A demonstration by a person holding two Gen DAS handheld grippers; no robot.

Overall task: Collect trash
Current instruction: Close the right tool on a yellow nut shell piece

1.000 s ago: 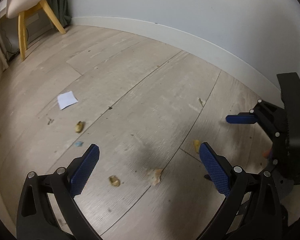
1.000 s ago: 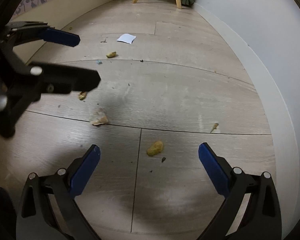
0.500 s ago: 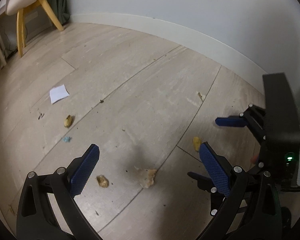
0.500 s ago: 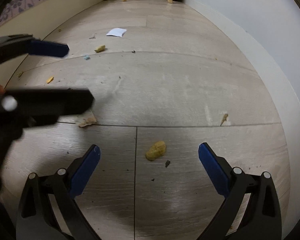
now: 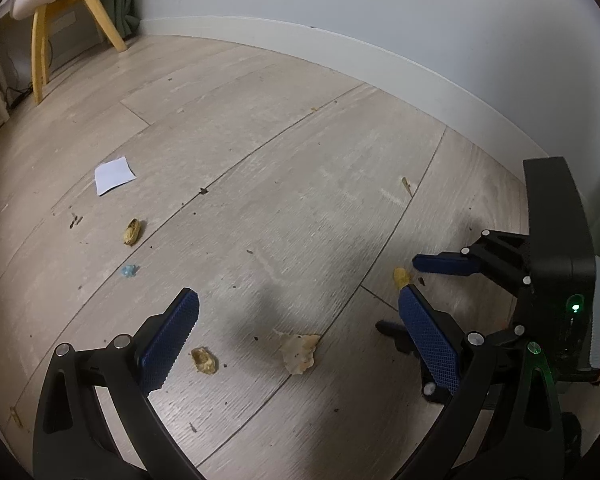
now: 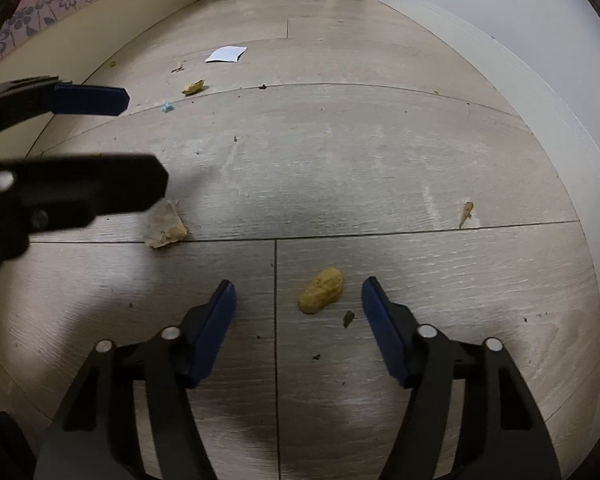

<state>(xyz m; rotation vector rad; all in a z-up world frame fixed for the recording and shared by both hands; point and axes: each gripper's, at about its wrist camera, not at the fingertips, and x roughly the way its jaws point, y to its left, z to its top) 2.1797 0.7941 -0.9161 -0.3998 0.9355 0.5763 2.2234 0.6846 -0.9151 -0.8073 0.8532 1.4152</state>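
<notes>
Left wrist view: the left claw [image 5: 296, 332] hangs wide apart and empty above the wood floor [image 5: 300, 168]. A crumpled paper scrap [image 5: 299, 351] lies between its pads, and a peanut shell [image 5: 204, 360] sits just beside the scrap, toward the left pad. The right claw [image 5: 416, 296] shows beyond the scrap on the right, its upper finger next to a yellow peanut [image 5: 401, 277]. This view alone shows the right claw from outside, low over the floor.

Right wrist view: the right claw [image 6: 298, 316] is half closed and empty, its pads either side of the yellow peanut [image 6: 321, 290], not touching it. To grip it well, I judge the pads should drop level with the floor, centre on the peanut and close gently so it does not skid away. Only here is the gap on each side plain. The paper scrap [image 6: 165, 230] lies left of the peanut, partly behind the left claw [image 6: 140, 140].
</notes>
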